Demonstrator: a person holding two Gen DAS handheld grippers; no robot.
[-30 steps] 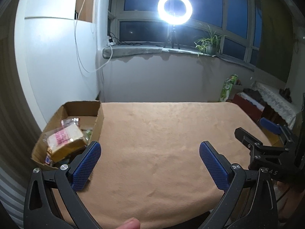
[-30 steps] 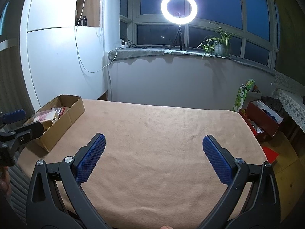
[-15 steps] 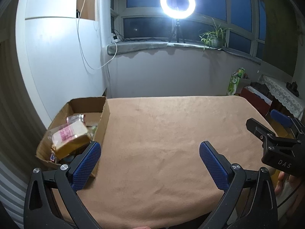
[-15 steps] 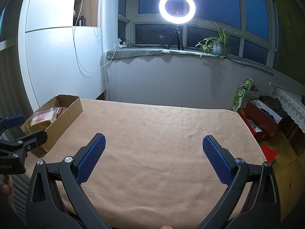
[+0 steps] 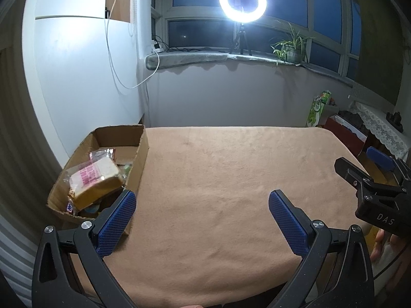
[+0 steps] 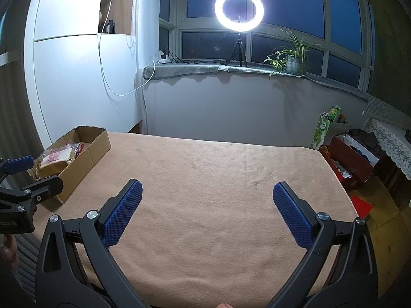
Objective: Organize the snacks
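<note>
**Snacks boxed at the table's left edge, both claws spread**

Where the tan-covered table (image 5: 221, 179) meets the white wall, a box (image 5: 140, 159) of plain cardboard sits with its top open, running along the left edge. Inside it lies a wrapped bread loaf (image 5: 96, 181) with pink print, tilted on top of other snacks (image 5: 102, 154); those beneath are too hidden to name. From the right wrist view the same box (image 6: 87, 155) shows the loaf (image 6: 55, 160) near its front end.

Both claws hang over the near edge. The left claw (image 5: 201, 215) is spread wide, holding nothing, its left pad just beside the box's front corner. The right claw (image 6: 205, 210) is likewise spread and holds nothing, over the cloth's middle. Cloth stretches bare from the box to the right edge, beyond which a red box (image 6: 352, 161) stands on the floor.
</note>
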